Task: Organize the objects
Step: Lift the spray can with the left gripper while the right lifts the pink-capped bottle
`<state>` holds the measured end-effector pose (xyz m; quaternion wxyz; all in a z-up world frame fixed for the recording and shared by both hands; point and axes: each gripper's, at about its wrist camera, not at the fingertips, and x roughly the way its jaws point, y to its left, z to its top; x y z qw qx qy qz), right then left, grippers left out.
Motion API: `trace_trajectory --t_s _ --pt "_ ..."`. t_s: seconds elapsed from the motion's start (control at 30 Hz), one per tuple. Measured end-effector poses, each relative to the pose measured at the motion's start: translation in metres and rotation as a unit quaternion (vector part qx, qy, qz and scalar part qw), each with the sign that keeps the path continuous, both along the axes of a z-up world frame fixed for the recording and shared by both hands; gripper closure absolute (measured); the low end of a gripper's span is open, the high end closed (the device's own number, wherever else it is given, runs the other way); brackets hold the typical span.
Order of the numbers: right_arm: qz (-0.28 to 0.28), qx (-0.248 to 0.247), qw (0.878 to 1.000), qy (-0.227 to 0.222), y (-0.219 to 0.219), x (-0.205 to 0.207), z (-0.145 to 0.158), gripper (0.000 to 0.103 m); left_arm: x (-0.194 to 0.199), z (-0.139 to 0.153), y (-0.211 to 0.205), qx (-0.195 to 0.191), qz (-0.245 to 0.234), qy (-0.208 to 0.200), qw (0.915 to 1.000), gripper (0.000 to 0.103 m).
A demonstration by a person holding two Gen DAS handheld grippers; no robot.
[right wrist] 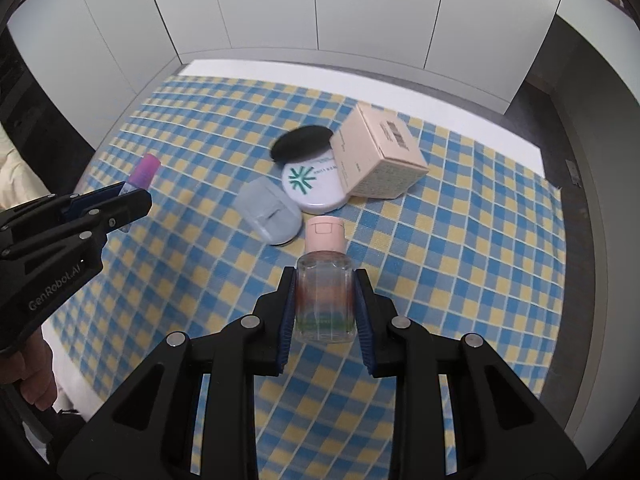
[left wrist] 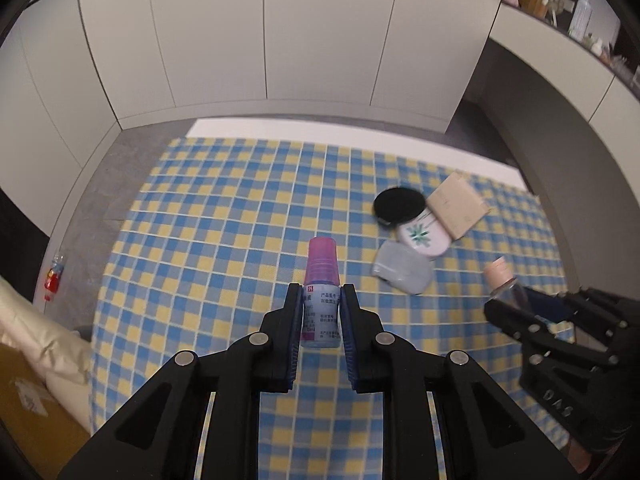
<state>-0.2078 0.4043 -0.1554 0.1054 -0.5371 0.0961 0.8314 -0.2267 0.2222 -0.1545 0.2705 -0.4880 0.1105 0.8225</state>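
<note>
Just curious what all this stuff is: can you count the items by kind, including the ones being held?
Small bottles: 2, a pink-capped bottle in the left gripper and a peach-capped clear bottle in the right gripper
Round compacts or discs: 2, white compact, black disc
Cardboard boxes: 1, beige box
Grey translucent cases: 1, grey case
Total: 6

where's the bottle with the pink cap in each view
Left wrist: the pink-capped clear bottle sits at the right edge, clamped in the right gripper, seen from the side.
Right wrist: the same bottle is at centre, cap away from the camera, between that gripper's own fingers.
Shared landmark: the round white compact with a green star mark, on the checked cloth beyond the bottle.
</note>
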Motion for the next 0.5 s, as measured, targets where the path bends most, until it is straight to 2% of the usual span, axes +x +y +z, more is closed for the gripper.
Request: trace_trajectory --t_s 0.1,0.23,0.5 --pt "0.0 -0.008 1.0 0.001 -0.008 0.01 0.015 0.075 0.011 0.023 -0.007 0.012 0.003 0.002 0.9999 0.085" --pt "0.003 0.005 1.0 0.006 -0.021 0.026 0.035 0.075 0.032 0.054 -0.02 0.019 0.006 0.012 0.9997 0.085" --pt "0.009 0.011 1.0 0.019 -0.039 0.067 0.079 0.075 0.072 0.096 -0.043 0.03 0.015 0.024 0.9991 0.085"
